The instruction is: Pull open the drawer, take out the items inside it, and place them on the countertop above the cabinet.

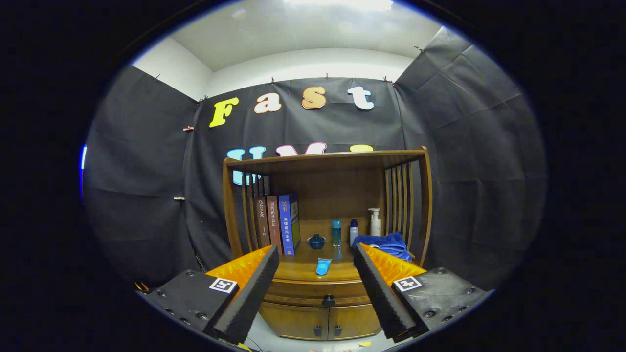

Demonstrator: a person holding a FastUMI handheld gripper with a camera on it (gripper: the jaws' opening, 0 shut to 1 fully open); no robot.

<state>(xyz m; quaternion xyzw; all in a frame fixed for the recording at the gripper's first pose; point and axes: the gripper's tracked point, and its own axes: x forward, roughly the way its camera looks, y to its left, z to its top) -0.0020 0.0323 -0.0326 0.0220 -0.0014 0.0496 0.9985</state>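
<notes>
Wooden cabinet with closed drawer, dark round knob, straight ahead between fingers. Gripper wide open, holding nothing, well short of drawer. Blue squeeze tube lying on countertop; behind it small dark blue bowl, three bottles, folded blue towel, upright books.

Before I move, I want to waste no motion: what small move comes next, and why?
Probably ease the gripper forward and slightly down toward the drawer knob. The drawer looks shut, the knob sits between the open fingers but well beyond them, and nothing is held. A blue tube already lies on the countertop.
</notes>
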